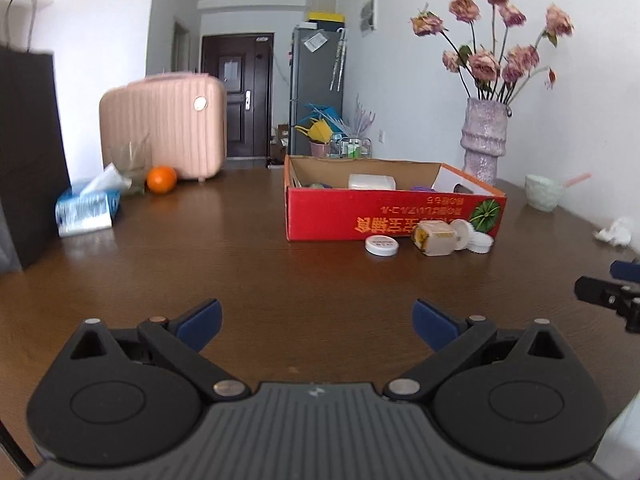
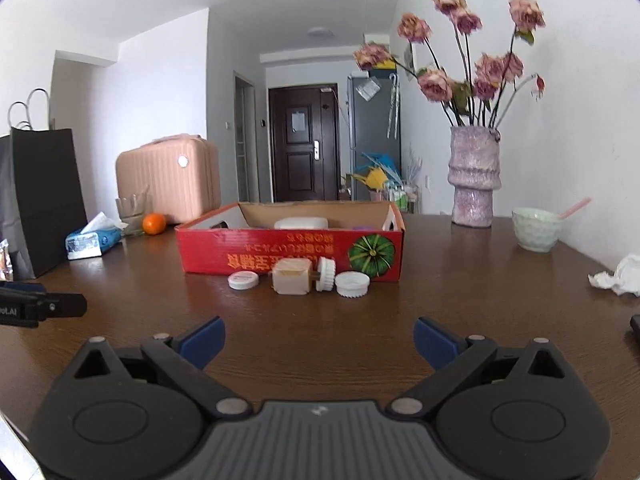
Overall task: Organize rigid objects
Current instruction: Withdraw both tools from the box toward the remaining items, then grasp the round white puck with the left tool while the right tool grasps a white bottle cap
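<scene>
A red cardboard box (image 1: 320,216) (image 2: 208,250) stands open on the brown table, with a white block (image 1: 371,181) (image 2: 301,223) and other items inside. In front of it lie a flat white lid (image 1: 381,245) (image 2: 243,280), a beige square jar on its side (image 1: 435,237) (image 2: 291,276) and ribbed white caps (image 1: 480,243) (image 2: 352,283). My left gripper (image 1: 318,322) is open and empty, well short of the box. My right gripper (image 2: 319,340) is open and empty, facing the jar and caps. Each gripper shows at the edge of the other's view (image 1: 608,294) (image 2: 40,308).
A black paper bag (image 1: 28,152) (image 2: 44,200), a tissue pack (image 1: 86,210) (image 2: 92,240), an orange (image 1: 161,179) (image 2: 154,224) and a pink suitcase (image 1: 164,128) (image 2: 168,176) stand at the left. A vase of dried roses (image 1: 483,140) (image 2: 474,176), a green bowl (image 1: 543,192) (image 2: 536,228) and crumpled tissue (image 1: 614,232) (image 2: 620,276) are at the right.
</scene>
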`<state>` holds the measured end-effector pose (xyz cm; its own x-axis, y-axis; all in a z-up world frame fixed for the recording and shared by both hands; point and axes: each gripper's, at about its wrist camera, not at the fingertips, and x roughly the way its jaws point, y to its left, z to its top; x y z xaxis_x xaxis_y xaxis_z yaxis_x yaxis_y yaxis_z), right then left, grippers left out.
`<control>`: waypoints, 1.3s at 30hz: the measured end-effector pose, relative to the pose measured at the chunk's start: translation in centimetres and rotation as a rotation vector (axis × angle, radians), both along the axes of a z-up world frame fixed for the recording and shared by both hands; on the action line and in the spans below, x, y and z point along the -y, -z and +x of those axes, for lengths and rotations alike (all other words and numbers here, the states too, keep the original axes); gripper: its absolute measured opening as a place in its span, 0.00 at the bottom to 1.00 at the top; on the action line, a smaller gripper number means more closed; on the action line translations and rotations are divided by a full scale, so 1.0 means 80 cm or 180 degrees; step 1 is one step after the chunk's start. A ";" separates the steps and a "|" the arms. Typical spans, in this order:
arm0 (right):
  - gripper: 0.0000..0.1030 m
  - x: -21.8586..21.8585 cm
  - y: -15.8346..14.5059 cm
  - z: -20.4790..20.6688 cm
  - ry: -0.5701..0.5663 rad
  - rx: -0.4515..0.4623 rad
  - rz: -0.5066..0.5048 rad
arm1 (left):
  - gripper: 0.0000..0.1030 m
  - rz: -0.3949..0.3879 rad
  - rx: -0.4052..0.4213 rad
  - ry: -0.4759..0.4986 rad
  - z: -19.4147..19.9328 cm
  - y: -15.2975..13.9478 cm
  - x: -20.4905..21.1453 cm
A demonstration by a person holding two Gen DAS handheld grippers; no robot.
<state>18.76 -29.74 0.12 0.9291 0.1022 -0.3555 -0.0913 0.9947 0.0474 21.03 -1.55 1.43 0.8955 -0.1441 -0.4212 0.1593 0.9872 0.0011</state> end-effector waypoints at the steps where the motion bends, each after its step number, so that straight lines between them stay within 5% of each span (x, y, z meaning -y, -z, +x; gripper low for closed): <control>1: 0.93 0.003 0.001 0.009 0.0007 -0.0052 -0.0008 | 1.00 0.0050 -0.0003 0.0032 0.007 -0.001 0.002; 8: 0.77 0.018 -0.003 0.111 -0.0175 -0.0385 -0.0513 | 1.00 -0.0016 -0.0472 0.0444 0.115 -0.009 0.032; 10: 0.74 0.020 -0.002 0.147 -0.0304 -0.0471 -0.0645 | 0.92 0.0143 -0.0549 0.0433 0.150 -0.001 0.052; 18: 0.59 0.039 0.016 0.266 -0.0605 -0.0894 -0.0323 | 0.78 0.0053 -0.0933 0.0729 0.258 0.031 0.103; 23: 0.55 0.043 0.030 0.280 -0.0630 -0.0924 -0.0336 | 0.61 0.0286 -0.0729 0.0804 0.268 0.044 0.116; 25: 0.37 0.045 0.031 0.279 -0.0621 -0.0877 -0.0340 | 0.52 0.0242 -0.0675 0.0872 0.268 0.046 0.115; 27: 0.38 0.046 0.032 0.279 -0.0613 -0.0859 -0.0318 | 0.39 0.0251 -0.0649 0.0909 0.265 0.046 0.115; 35: 0.38 0.068 0.030 0.283 -0.0449 -0.0864 -0.0045 | 0.39 0.0226 -0.0655 0.0919 0.267 0.046 0.113; 39: 0.38 0.067 0.030 0.283 -0.0457 -0.0859 -0.0059 | 0.39 0.0432 -0.0577 0.0937 0.258 0.044 0.121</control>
